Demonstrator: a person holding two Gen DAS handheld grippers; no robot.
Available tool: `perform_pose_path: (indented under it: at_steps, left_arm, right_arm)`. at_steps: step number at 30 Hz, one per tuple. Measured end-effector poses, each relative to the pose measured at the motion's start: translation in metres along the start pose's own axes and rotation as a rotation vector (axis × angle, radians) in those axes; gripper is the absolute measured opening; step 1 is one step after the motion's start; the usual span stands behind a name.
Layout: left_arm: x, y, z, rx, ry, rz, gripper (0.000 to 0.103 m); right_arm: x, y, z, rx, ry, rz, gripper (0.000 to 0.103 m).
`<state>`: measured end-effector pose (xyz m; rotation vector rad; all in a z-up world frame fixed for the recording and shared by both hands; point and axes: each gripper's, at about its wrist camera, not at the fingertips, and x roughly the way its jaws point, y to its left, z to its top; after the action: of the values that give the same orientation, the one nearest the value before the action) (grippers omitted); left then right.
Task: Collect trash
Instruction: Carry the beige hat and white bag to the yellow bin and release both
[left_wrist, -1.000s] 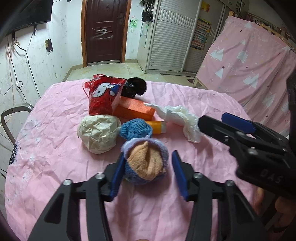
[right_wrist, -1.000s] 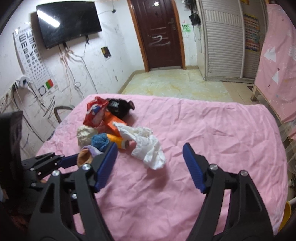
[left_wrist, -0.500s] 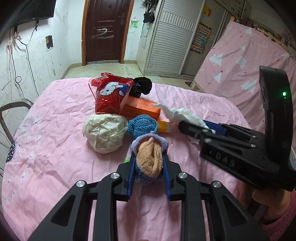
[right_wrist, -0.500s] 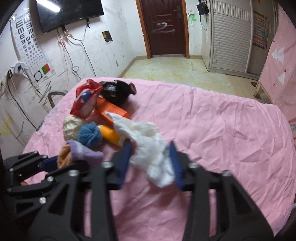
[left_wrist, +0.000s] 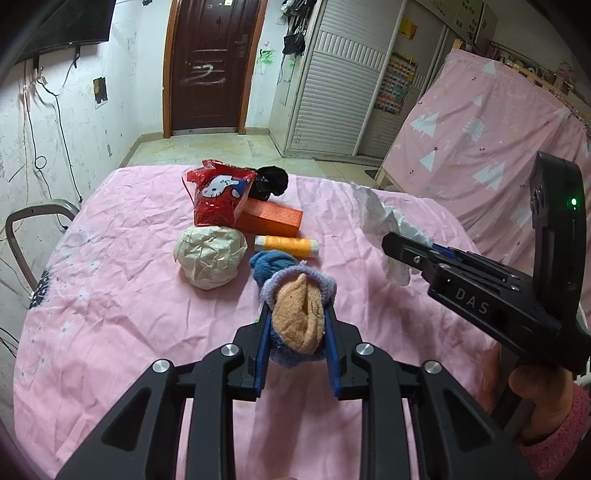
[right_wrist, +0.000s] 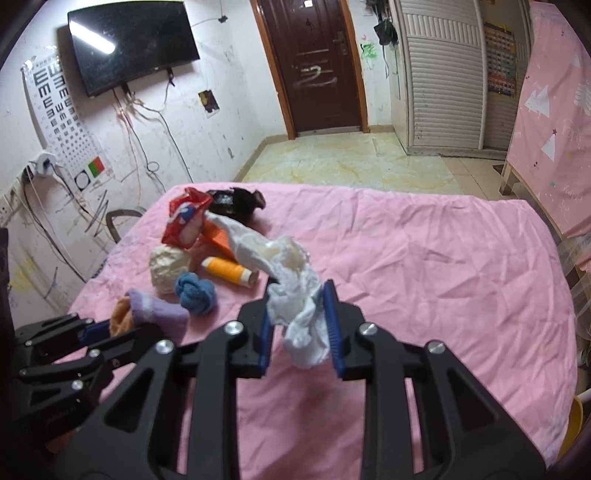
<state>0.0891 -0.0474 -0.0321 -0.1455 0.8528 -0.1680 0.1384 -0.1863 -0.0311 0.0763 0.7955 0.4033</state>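
White crumpled tissue pinched in right gripper, long axis running from jaws up-left toward orange box. Left gripper clamps rolled sock (peach core, lilac cuff facing camera). Both above pink sheet.

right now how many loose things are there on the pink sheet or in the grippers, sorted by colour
red: 1, the hello kitty bag
black: 1, crumpled bag
orange: 2, box and thread spool
cream: 1, paper ball
blue: 1, knit ball
purple and tan: 1, sock roll in the left hand-held gripper
white: 1, tissue wad in the right hand-held gripper
total: 8
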Motion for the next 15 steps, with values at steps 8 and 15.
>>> perform_pose_path:
  at_steps: [8,15]
  left_arm:
    - [-0.027,-0.023,-0.004,0.035,-0.047,-0.003,0.016]
    - [-0.042,-0.055,-0.008,0.092,-0.069,-0.026,0.016]
  right_arm:
    - [-0.039,-0.010,-0.009,0.023,-0.066,-0.007,0.024]
    - [-0.078,-0.032,-0.021,0.060,-0.125,-0.031,0.024]
